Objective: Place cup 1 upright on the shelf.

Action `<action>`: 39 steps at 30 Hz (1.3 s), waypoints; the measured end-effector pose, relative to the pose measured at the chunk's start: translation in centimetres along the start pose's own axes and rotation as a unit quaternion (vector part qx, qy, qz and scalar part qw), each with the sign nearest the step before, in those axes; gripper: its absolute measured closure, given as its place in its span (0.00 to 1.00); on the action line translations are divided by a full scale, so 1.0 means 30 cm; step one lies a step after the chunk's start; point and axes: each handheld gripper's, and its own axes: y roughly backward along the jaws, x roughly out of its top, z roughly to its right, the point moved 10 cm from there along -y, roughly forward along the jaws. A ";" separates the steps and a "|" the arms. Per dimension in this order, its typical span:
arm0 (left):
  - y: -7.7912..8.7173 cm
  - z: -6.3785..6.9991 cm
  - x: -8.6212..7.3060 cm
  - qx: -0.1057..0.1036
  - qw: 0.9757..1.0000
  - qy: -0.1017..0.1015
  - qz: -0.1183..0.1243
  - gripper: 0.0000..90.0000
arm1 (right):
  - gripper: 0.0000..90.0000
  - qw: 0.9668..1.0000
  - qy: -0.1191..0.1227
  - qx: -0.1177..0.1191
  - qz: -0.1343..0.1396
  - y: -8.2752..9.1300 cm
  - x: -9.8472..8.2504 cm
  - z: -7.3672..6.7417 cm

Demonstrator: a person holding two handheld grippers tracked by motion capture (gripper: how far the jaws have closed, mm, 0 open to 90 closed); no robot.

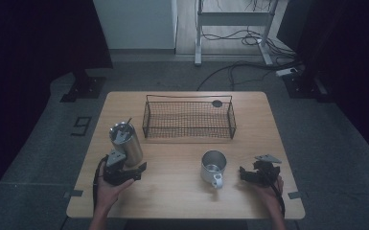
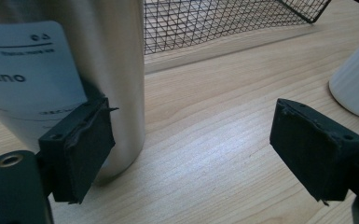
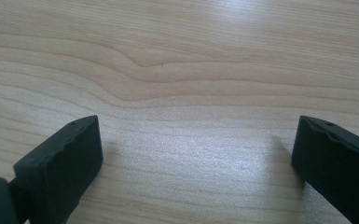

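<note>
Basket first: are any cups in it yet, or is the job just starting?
Nothing looks done: the basket holds no cup. In hand: the open left tool sits beside the steel tumbler, not around it. The open right tool rests over bare table. Left, probably: tumbler and mug both moved in.

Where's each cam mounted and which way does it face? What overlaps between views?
High view: above the person's side, facing forward and down on table; both forearms, left gripper, right gripper.
Left gripper view: along open jaws at steel tumbler, wire basket.
Right gripper view: open jaws over bare wood.
Shared: tumbler and basket, in the high and left gripper views.
</note>
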 end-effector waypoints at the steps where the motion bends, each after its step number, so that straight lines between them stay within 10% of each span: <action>1: 0.004 -0.001 0.002 0.000 1.000 0.000 0.002 0.14 | 0.02 1.000 0.000 0.000 0.000 0.000 0.000 0.000; 39: 0.047 -0.117 0.014 0.039 0.999 0.033 0.016 0.03 | 0.02 1.000 0.000 0.000 0.000 0.000 0.000 0.000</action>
